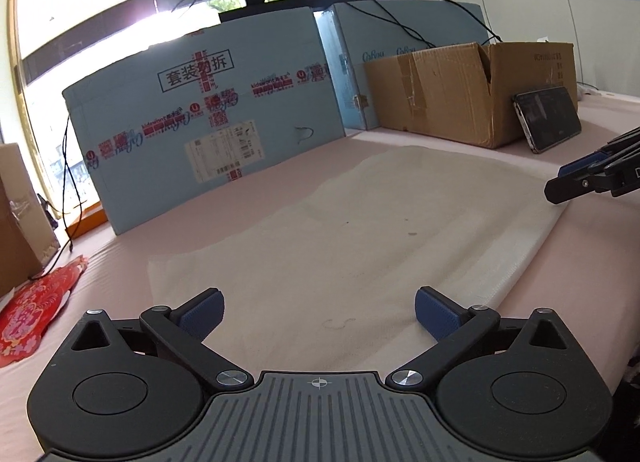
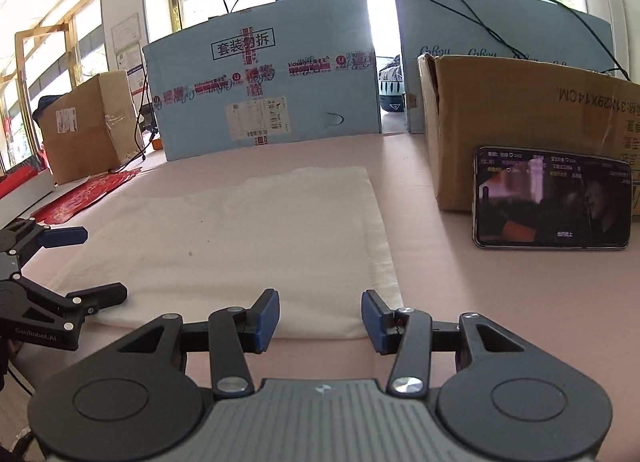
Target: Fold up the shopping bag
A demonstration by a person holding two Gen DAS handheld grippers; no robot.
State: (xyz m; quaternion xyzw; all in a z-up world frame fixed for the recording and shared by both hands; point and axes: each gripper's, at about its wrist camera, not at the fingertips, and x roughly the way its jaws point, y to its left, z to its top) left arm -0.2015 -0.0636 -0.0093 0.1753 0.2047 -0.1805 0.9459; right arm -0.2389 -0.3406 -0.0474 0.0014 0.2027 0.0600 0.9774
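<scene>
From the left wrist view, the shopping bag (image 1: 360, 230) lies flat on the pink tabletop (image 1: 260, 198), a pale cream cloth with a fine woven grain, a few small dark specks and a thick doubled edge along its right side. The left claw (image 1: 318, 312) hangs over its near end, blue ribbed pads spread wide and holding nothing. The right claw (image 1: 580, 178) pokes in at the right edge, just past the bag's far corner; how far it gapes cannot be told here. Behind stand a light blue printed carton (image 1: 208, 118), a creased brown cardboard box (image 1: 448, 94) with a glossy phone (image 1: 548, 118) leaning on it, and a red patterned sheet (image 1: 36, 310). From the right wrist view, the bag (image 2: 248, 246) looks like a smooth rectangle, its right margin layered, its far edge slightly rumpled. The right claw (image 2: 320, 318) sits at the near hem, pads apart, empty. The left claw (image 2: 86, 262) is splayed at the bag's left edge.
</scene>
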